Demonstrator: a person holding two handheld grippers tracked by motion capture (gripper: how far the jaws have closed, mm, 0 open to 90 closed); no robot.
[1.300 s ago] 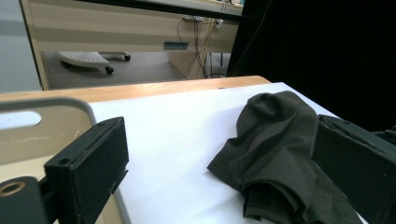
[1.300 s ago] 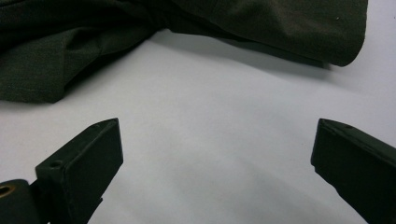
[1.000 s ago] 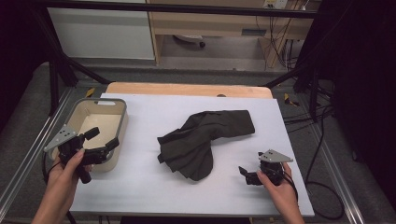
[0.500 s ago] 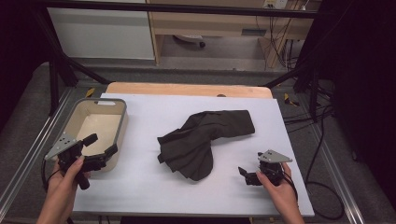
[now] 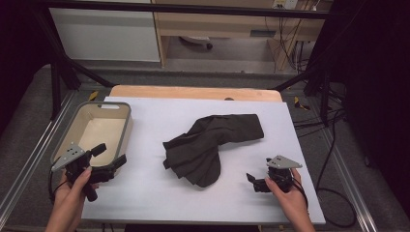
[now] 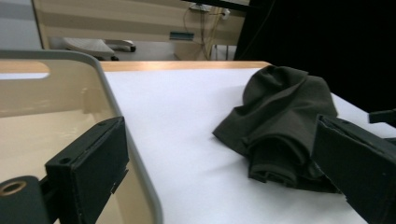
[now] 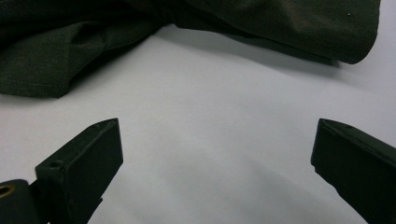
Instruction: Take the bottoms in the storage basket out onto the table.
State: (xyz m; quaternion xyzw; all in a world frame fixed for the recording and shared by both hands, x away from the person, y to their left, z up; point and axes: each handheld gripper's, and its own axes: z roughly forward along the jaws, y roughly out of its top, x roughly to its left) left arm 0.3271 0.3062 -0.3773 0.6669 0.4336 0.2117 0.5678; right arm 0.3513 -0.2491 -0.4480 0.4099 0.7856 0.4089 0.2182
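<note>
The dark cloth [image 5: 212,147] lies crumpled on the white tabletop [image 5: 154,203], well to the right of the beige bin [image 5: 126,126], roughly at the middle of the surface. It looks like a soft, limp garment or rag of thin woven fabric, folded over itself in several layers: one broad flap stretches away from the bin toward the far right, and a thicker bunched lobe hangs toward the person's side. It should be light and will not hold any shape when lifted; it will drape and swing, and a single pinch probably carries up only one layer while the rest trails. The cloth seems matte rather than slick, so the pads should hold it well once they close on a fold. The best places to take hold are likely the stacked folded edge on the side of the cloth nearest the bin, seen clearly in the left gripper view [image 6: 275,163], or the rounded lower lobe, where several layers can be pinched at once. The left hand-held gripper [image 5: 110,158] hovers at the near corner of the bin with its jaws spread wide, one jaw over the bin's rim, pointing toward the cloth. The right hand-held gripper [image 5: 252,180] sits low on the tabletop on the side of the cloth away from the bin, jaws also wide apart and holding nothing, just short of the cloth's edge [image 7: 70,56].
</note>
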